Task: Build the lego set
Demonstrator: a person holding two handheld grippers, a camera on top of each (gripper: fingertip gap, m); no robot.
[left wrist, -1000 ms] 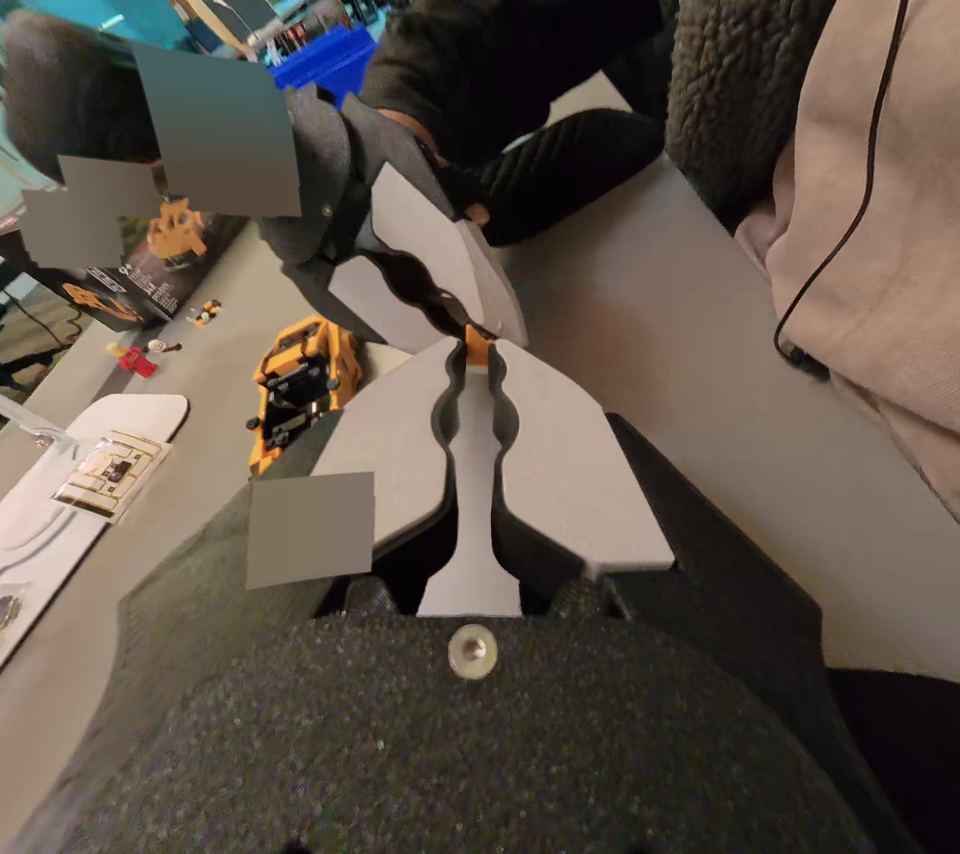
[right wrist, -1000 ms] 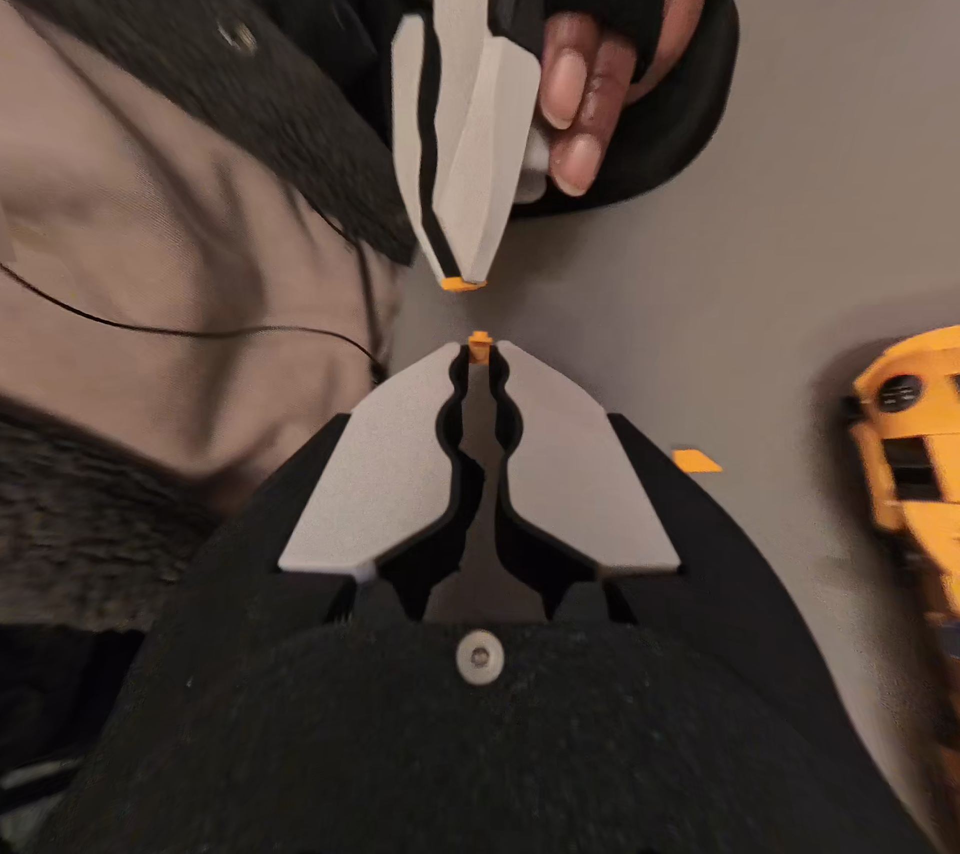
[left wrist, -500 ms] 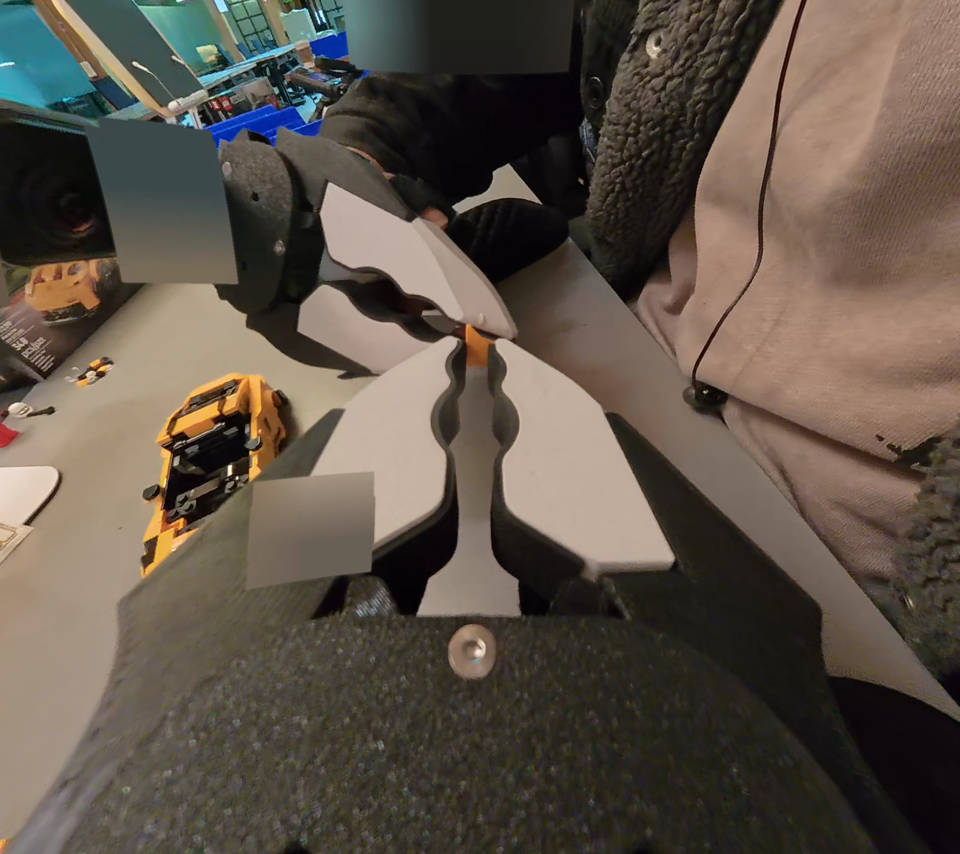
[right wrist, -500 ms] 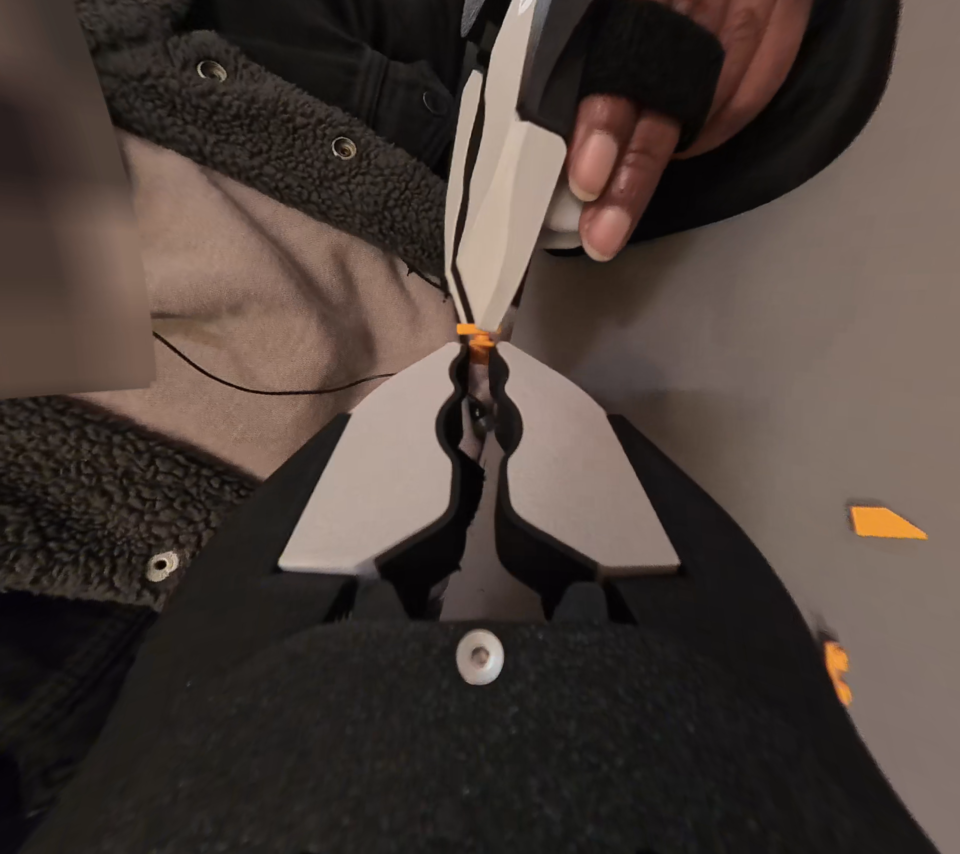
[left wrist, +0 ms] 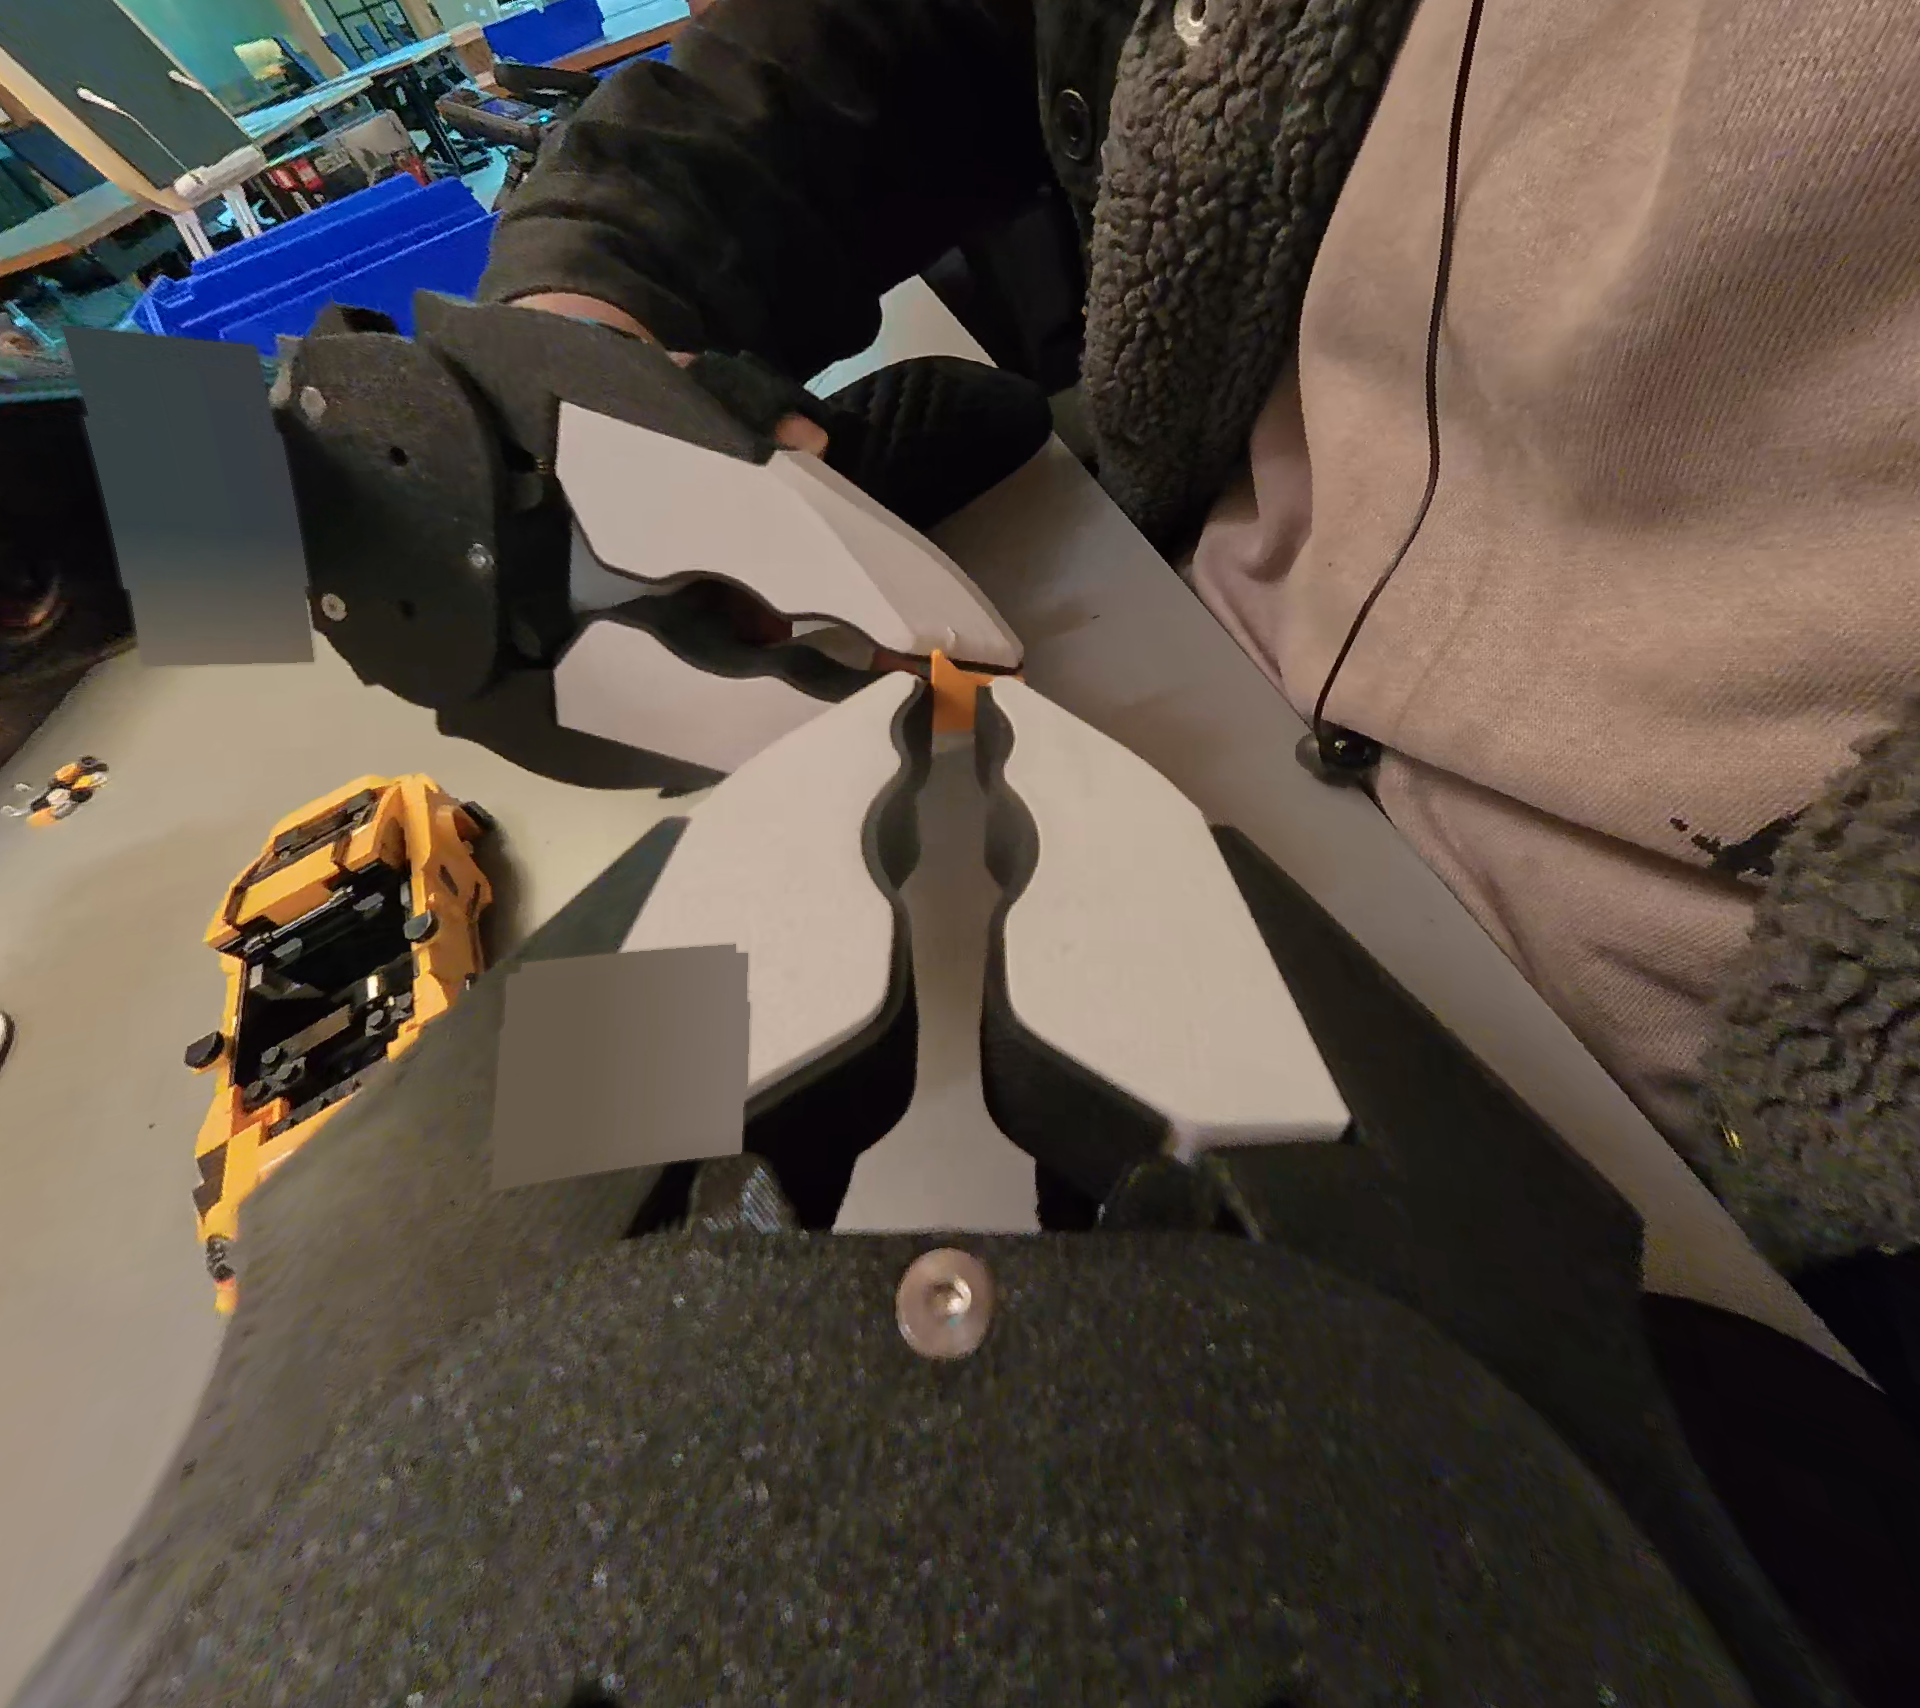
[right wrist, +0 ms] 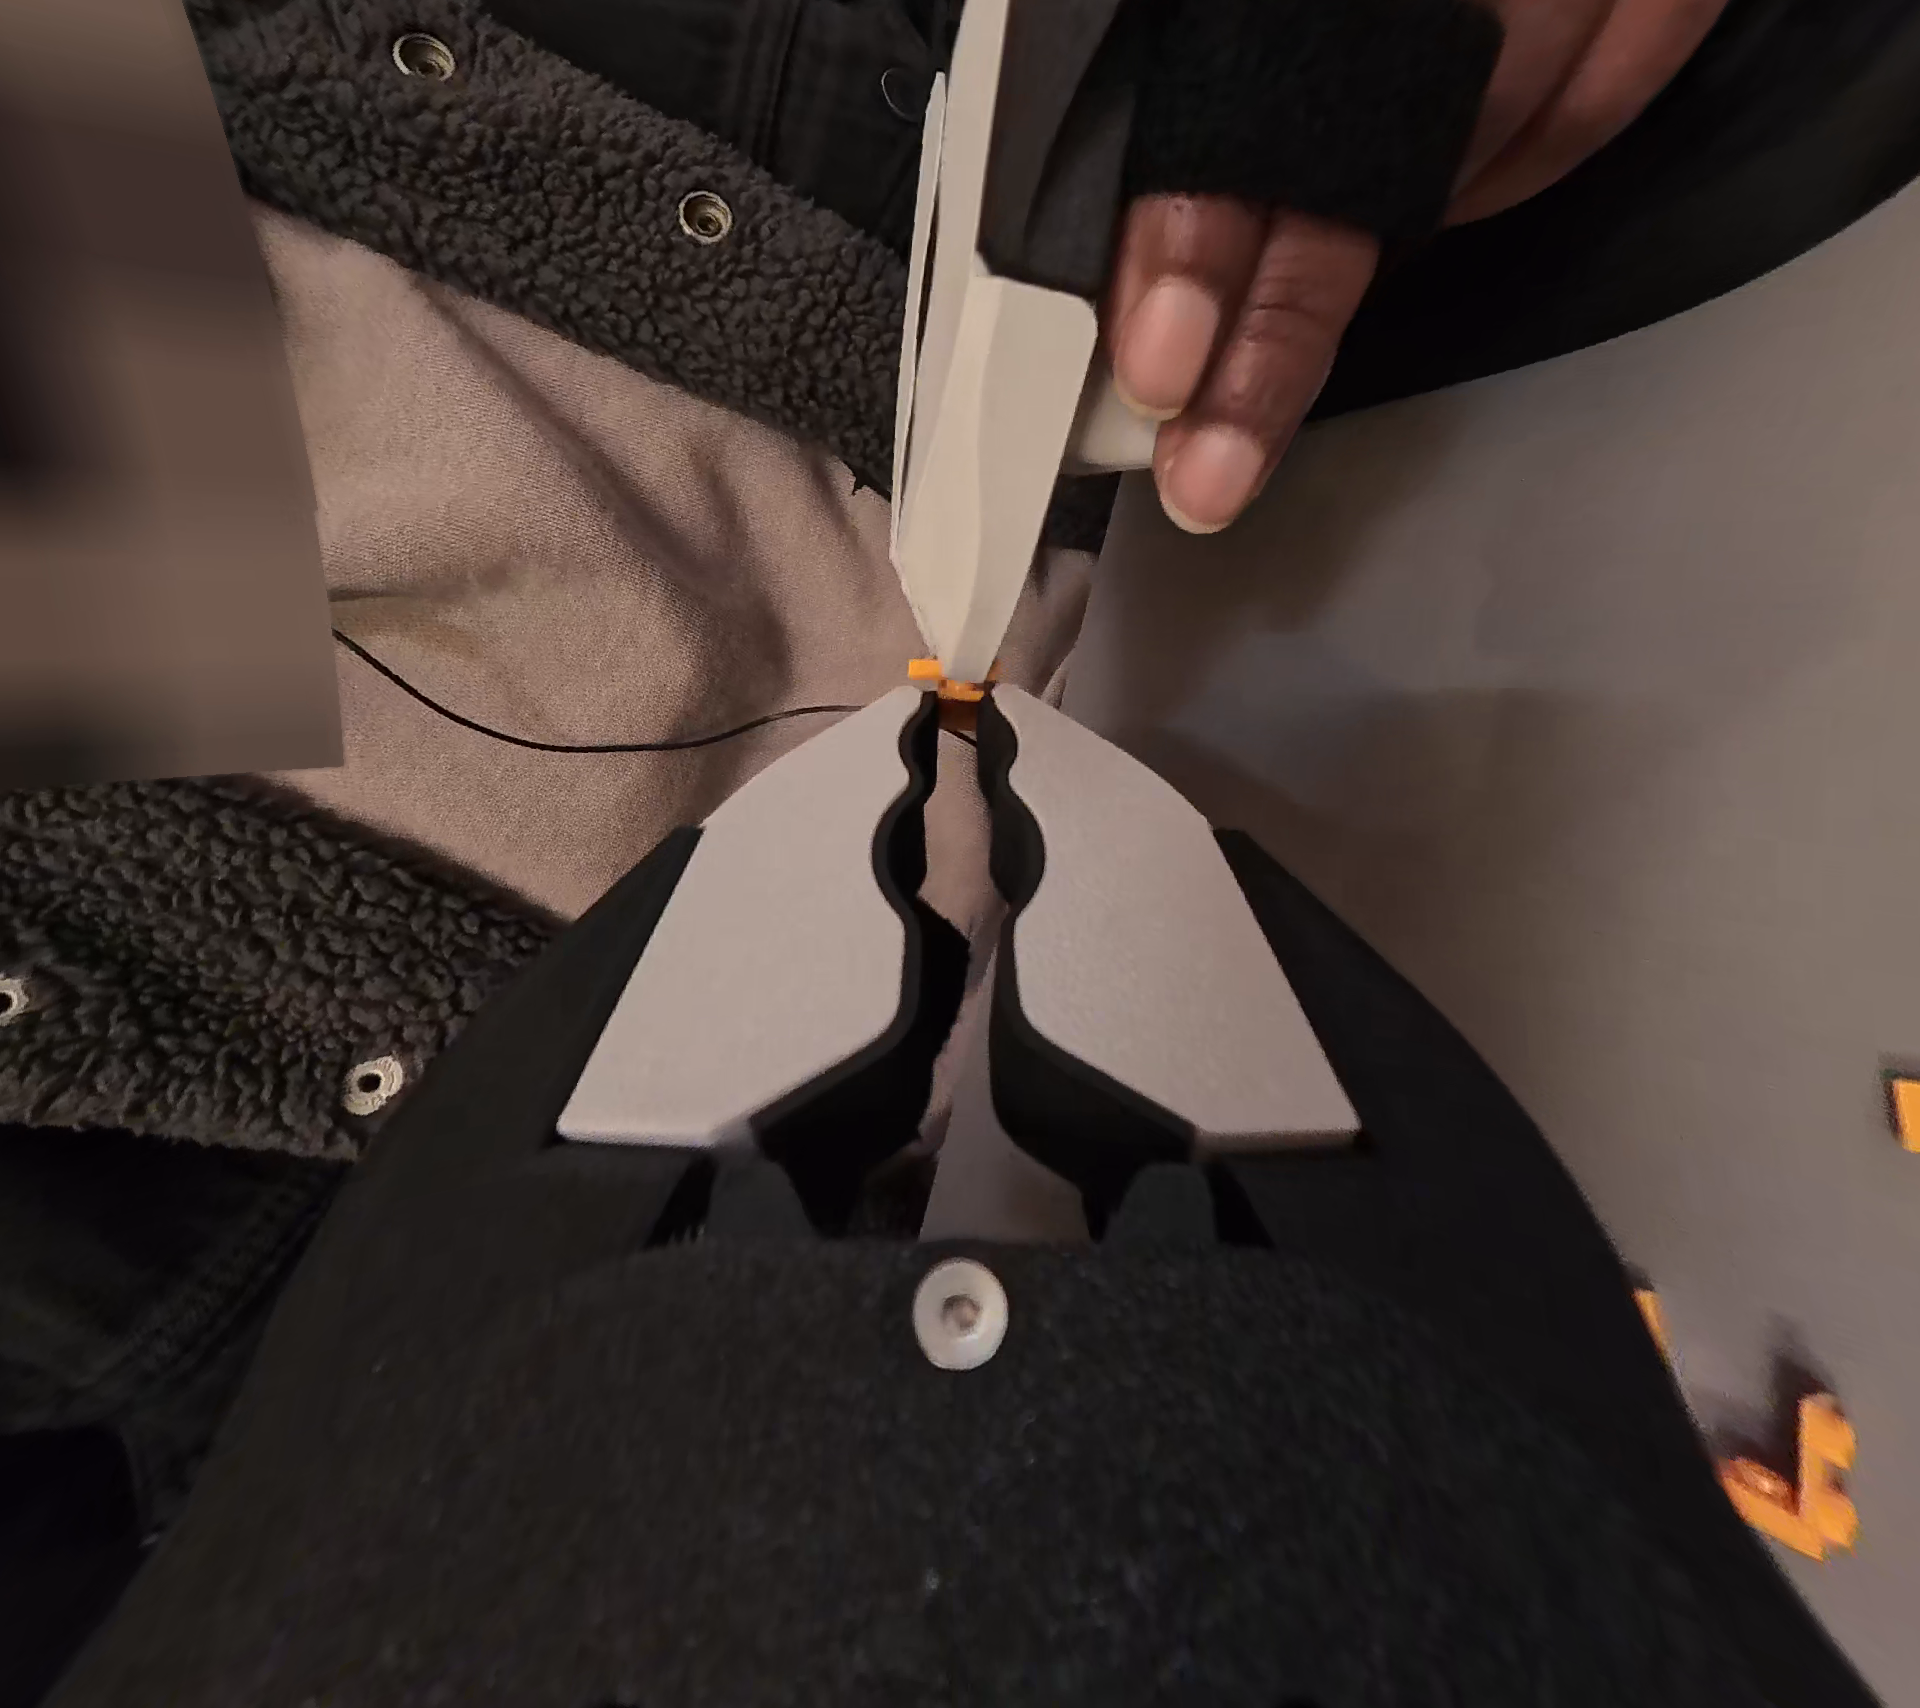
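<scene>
Fingertip to fingertip, the left gripper (left wrist: 954,702) pinches a small orange piece (left wrist: 952,704) and the right gripper (right wrist: 956,702) clamps another orange piece (right wrist: 957,698) above the tabletop (left wrist: 94,931) edge. Both pieces touch, right one crosswise; pressing them together looks next, with the orange car (left wrist: 332,941) well apart.

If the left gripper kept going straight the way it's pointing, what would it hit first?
Probably the right gripper: its tips already sit right at the left gripper, whose fingers pinch a small orange piece; contact itself unclear.
</scene>
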